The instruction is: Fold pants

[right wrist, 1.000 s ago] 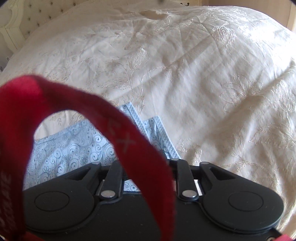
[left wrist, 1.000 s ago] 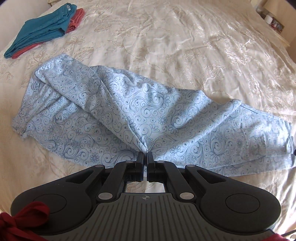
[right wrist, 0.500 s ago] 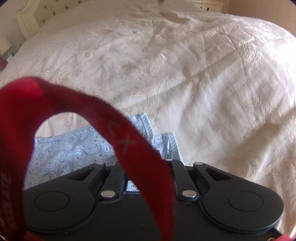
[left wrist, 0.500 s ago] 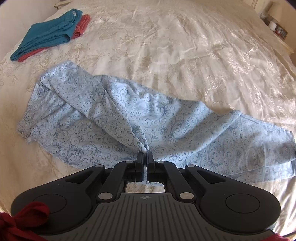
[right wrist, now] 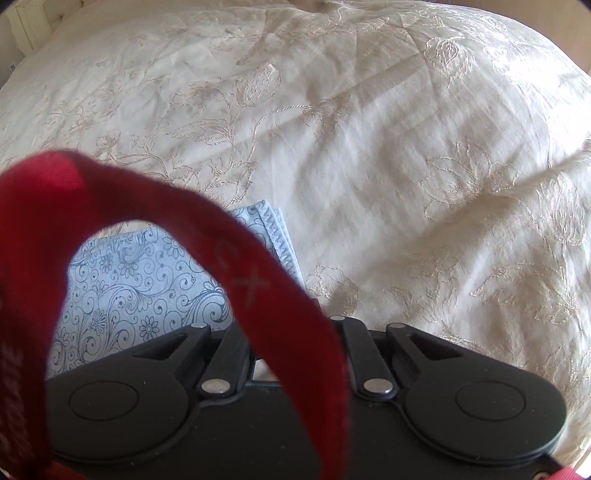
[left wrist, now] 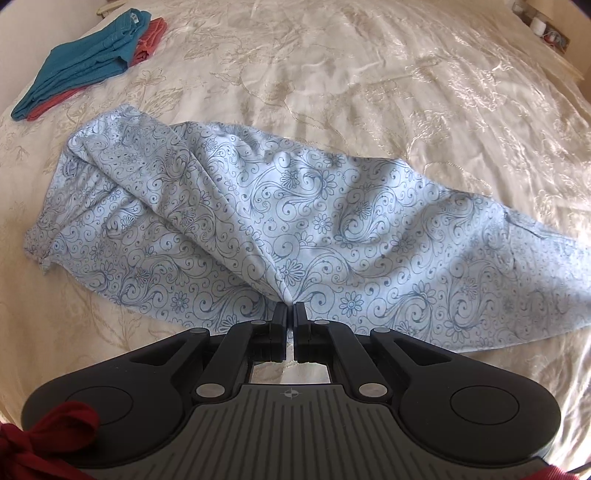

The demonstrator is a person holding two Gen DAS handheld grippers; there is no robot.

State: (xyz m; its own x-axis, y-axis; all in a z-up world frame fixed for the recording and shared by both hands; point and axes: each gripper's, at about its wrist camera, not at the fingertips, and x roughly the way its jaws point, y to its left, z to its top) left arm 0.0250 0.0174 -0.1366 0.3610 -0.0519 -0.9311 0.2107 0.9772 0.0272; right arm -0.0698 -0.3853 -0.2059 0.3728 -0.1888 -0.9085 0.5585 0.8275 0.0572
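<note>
Blue pants (left wrist: pixel 295 221) on bed (left wrist: pixel 369 74): left gripper (left wrist: pixel 290 314) jaws pinch cloth; right gripper (right wrist: pixel 291 325) jaws hidden by strap (right wrist: pixel 221 251), can't tell. Weak pinch could slip, fold flops.

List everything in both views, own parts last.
pants: one, light blue with dark blue floral swirls, spread crumpled across the bed; hem edge by the right gripper.
folded clothes: one stack, teal over coral red, far left of the bed.
bedspread: one, cream with embroidered flowers, under everything.
small items: a few, too small to identify, on a surface at far right.
red strap: one across the right view, another at the left view's corner.
left gripper: black, shut on a pinch of the pants.
right gripper: black, fingertips hidden behind the strap.
</note>
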